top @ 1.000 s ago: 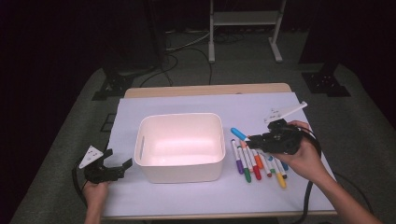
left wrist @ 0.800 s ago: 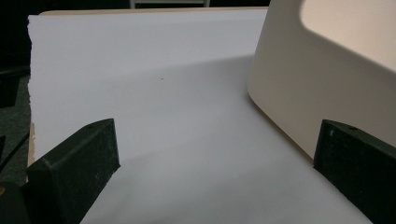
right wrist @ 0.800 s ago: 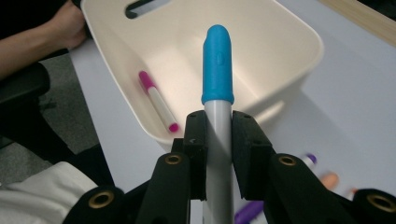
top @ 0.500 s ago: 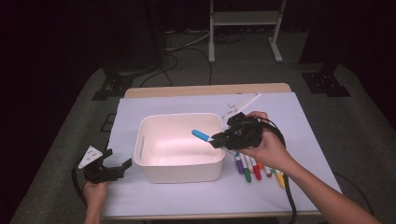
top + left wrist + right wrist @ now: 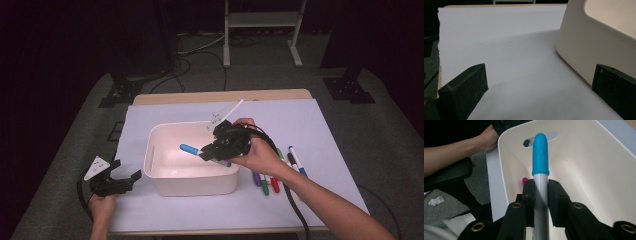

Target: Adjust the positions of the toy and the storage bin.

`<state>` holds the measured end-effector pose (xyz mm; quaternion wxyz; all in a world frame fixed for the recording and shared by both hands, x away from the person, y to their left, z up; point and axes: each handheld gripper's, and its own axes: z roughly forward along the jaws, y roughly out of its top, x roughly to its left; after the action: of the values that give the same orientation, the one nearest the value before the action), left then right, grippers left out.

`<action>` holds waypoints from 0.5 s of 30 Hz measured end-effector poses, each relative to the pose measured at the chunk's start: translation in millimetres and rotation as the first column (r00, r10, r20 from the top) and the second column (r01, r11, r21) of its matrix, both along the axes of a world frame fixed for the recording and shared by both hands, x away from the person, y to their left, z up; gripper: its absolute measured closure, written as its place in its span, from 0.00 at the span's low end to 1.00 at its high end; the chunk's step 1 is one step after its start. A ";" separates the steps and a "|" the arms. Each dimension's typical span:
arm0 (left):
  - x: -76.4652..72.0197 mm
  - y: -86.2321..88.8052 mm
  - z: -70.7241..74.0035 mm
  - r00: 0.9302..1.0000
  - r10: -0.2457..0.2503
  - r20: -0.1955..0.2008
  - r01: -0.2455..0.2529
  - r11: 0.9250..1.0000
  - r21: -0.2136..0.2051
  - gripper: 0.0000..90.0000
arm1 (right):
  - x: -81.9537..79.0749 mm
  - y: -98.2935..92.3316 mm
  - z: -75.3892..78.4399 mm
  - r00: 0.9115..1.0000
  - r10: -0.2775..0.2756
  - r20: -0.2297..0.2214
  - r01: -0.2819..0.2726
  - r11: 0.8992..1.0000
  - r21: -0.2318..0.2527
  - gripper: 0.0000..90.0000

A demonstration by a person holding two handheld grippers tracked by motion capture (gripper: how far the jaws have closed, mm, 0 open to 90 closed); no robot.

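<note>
Right hand (image 5: pixel 257 155) stretched across the white bin (image 5: pixel 165 177), right tongs (image 5: pixel 207 151) clamped narrow on the blue-capped marker (image 5: pixel 540 157), cap held above the bin's inside. Left tongs (image 5: pixel 122 175) spread wide, gripping nothing, low on the bench (image 5: pixel 506 50) beside the bin.

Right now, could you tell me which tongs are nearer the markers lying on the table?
Right. The right tongs hover over the bin just beside the markers; the left tongs sit beyond the bin's far side.

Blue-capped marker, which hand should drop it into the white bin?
Right. The right gripper already clamps the blue-capped marker over the white bin; the left gripper sits open, outside it.
</note>
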<state>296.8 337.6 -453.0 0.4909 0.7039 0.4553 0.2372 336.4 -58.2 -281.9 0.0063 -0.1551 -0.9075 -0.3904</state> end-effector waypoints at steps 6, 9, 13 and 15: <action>0.1 0.1 0.0 1.000 0.000 0.000 0.000 1.000 -0.001 0.00 | 7.6 15.7 -9.2 1.000 0.026 -0.015 -0.026 1.000 -0.013 0.84; -0.1 0.1 -0.1 1.000 0.001 0.002 -0.001 1.000 -0.003 0.00 | 9.6 21.4 -12.4 0.999 0.031 -0.020 -0.031 0.999 -0.016 0.84; -0.1 0.4 -0.1 1.000 0.002 0.003 -0.002 1.000 -0.009 0.00 | 13.3 36.3 -21.9 0.998 0.057 -0.033 -0.058 0.998 -0.037 0.84; 0.1 0.6 -0.1 1.000 0.000 0.003 0.000 1.000 -0.008 0.00 | 14.6 42.1 -25.1 0.997 0.061 -0.037 -0.063 0.997 -0.045 0.84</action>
<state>296.9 338.2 -453.1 0.4942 0.7016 0.4557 0.2364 351.0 -16.0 -307.0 0.0307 -0.1338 -0.9204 -0.3660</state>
